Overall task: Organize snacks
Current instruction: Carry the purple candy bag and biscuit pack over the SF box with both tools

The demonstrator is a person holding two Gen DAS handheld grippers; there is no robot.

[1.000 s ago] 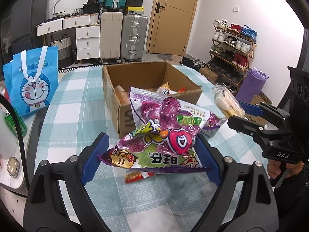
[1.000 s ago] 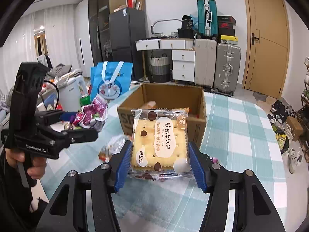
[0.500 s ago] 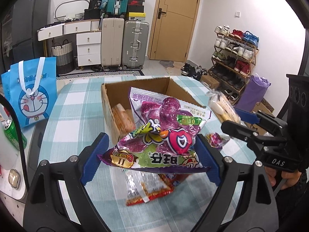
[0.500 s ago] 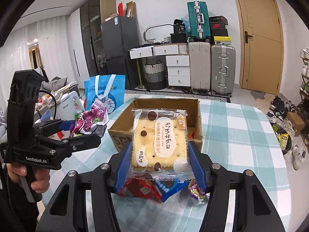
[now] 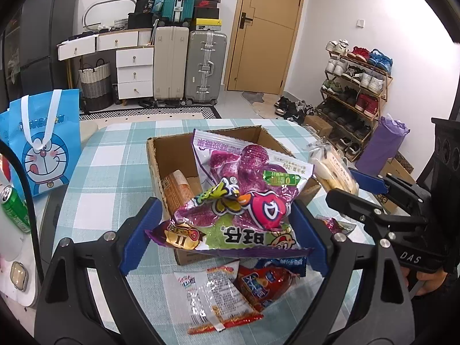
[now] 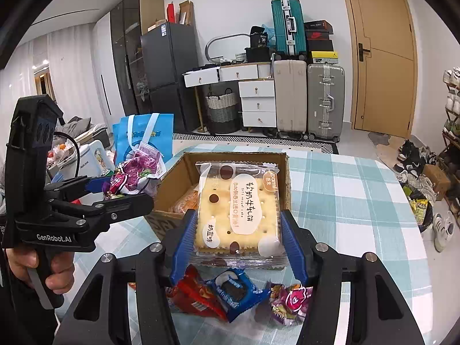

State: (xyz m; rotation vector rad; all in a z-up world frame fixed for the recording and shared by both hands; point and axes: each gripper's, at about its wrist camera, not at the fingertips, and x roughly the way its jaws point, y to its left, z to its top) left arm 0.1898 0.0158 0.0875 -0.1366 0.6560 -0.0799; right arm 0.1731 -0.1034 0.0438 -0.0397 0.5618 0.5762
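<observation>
While clamped: both snack packs, above box (image 5: 161, 158).

A blue cartoon bag (image 5: 43, 146) stands at nine o'clock, a green can (image 5: 13, 208) below it; suitcases (image 5: 189, 66) at twelve, a shoe rack (image 5: 356, 86) at two.

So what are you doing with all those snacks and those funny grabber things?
A person is tidying snacks into the cardboard box on the checked table, with a grabber in each hand. The left gripper is squeezing a purple candy bag, and the right gripper is squeezing a cracker pack. Both are held up near the box, not dropped in yet. A few snacks are already inside, and some packets lie loose on the table in front of it.
</observation>
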